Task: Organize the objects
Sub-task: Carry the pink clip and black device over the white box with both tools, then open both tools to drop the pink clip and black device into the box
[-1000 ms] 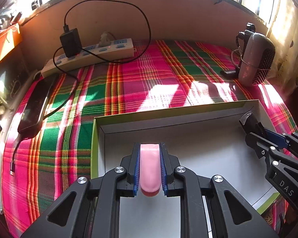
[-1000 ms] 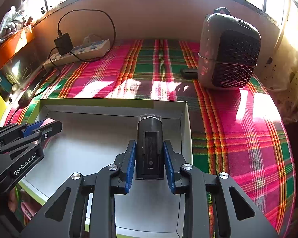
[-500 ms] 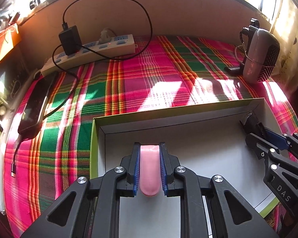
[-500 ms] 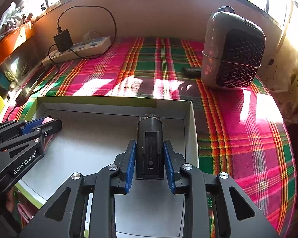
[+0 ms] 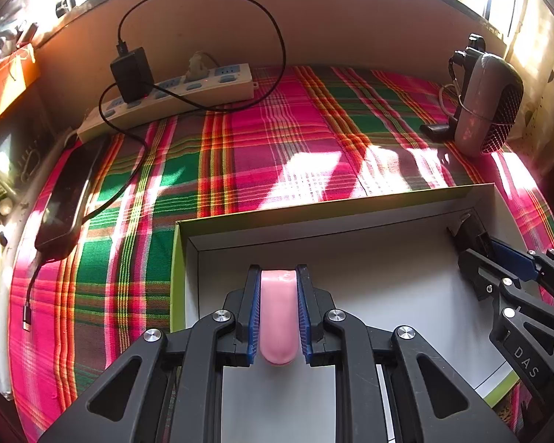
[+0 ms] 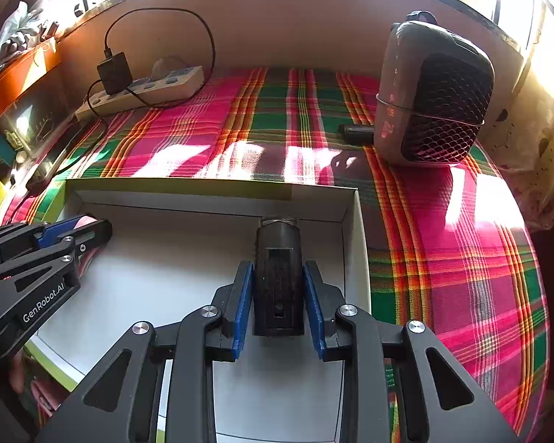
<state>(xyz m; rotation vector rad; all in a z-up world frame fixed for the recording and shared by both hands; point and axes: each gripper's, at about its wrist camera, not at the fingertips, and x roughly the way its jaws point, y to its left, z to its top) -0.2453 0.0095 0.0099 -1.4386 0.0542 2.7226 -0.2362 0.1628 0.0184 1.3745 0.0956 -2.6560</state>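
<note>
The left gripper (image 5: 279, 277) is clamped on a pink rounded bar (image 5: 278, 317), its blue pads pressed to both sides, above the left part of a shallow white box (image 5: 351, 221) with a lime-green outer rim. The right gripper (image 6: 278, 269) grips a black cylindrical device (image 6: 278, 280) over the box's right end, near its far wall. The box lies on a plaid cloth (image 5: 277, 140) — pink, green and orange — striped with sunlight from windows above a tan wall. At the back left sits a white power strip (image 5: 173, 96) with a black charger (image 5: 131, 74) plugged in; its cable runs toward a dark phone (image 5: 68, 199). A small grey fan heater (image 6: 435, 96) stands at the back right.
</note>
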